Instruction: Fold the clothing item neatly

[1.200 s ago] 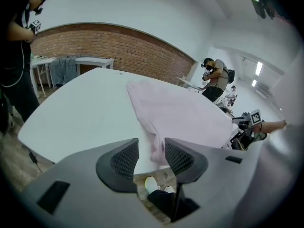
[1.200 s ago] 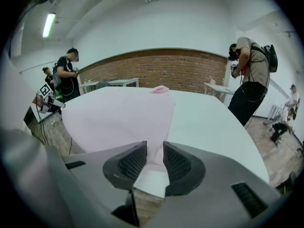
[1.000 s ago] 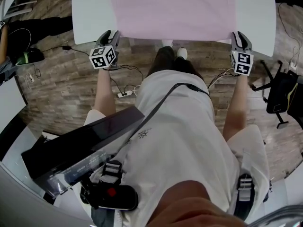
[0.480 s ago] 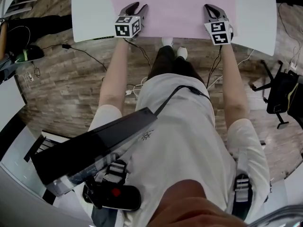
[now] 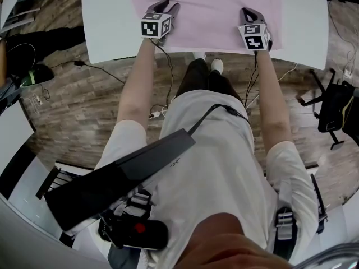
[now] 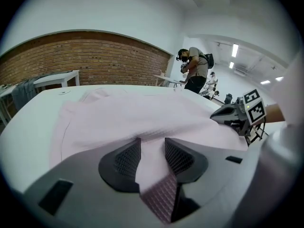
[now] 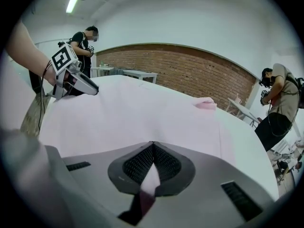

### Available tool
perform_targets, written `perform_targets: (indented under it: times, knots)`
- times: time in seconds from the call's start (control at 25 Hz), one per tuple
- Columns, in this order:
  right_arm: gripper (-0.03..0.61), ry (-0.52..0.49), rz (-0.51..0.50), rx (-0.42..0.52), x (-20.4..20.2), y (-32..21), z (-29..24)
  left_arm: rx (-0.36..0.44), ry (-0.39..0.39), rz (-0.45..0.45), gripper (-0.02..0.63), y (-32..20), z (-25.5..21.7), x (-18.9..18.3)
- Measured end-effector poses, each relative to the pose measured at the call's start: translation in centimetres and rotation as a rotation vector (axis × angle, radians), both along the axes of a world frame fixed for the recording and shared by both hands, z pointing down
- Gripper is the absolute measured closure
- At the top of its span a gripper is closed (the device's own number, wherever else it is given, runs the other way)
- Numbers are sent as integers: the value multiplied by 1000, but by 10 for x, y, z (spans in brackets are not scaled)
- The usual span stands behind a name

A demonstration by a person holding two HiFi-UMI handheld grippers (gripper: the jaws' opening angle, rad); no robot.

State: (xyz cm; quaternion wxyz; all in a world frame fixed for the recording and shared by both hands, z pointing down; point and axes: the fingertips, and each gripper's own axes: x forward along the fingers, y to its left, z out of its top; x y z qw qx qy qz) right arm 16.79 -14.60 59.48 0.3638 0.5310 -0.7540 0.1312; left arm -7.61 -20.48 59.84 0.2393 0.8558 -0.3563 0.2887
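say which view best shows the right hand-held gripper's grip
Right gripper view: the right hand-held gripper is shut on the pink garment. Head view shows only its top; left gripper view only its side, far off.

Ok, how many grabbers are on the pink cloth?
2. The left gripper straddles the pink cloth at its near edge, jaws open; the right gripper, along the same edge, is shut on it.

**Brick-walled workroom, plank floor**

A red brick wall (image 6: 85,56) runs behind the white table (image 5: 106,21), which sits at 12 o'clock in the head view. A wood-plank floor (image 5: 73,111) spreads below it, with cables (image 5: 81,64) trailing at 10 o'clock. A fluorescent strip (image 7: 73,0) lights the white ceiling. A spare white table (image 6: 59,77) stands by the brick.
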Motion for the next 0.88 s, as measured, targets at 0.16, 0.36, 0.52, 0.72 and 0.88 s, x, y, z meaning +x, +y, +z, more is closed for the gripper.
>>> perform_targets:
  times: [0.16,0.36,0.52,0.72,0.88]
  knots:
    - [574,-3,27,-1,8,-21,0,4,-1,27,454,-26,-1,8]
    - [574,-6,33,15,16,-36,-3,10,16,37,454,-37,-6,14]
    - [574,-10,24,53,13,-33,-6,34,27,20,454,-29,-8,5]
    - [572,-110,7,29,12,-27,-12,43,40,-28,454,-21,-18,-11]
    - [572,-176,-7,85,5,-10,-36,46,36,-40,454,0,-27,-27]
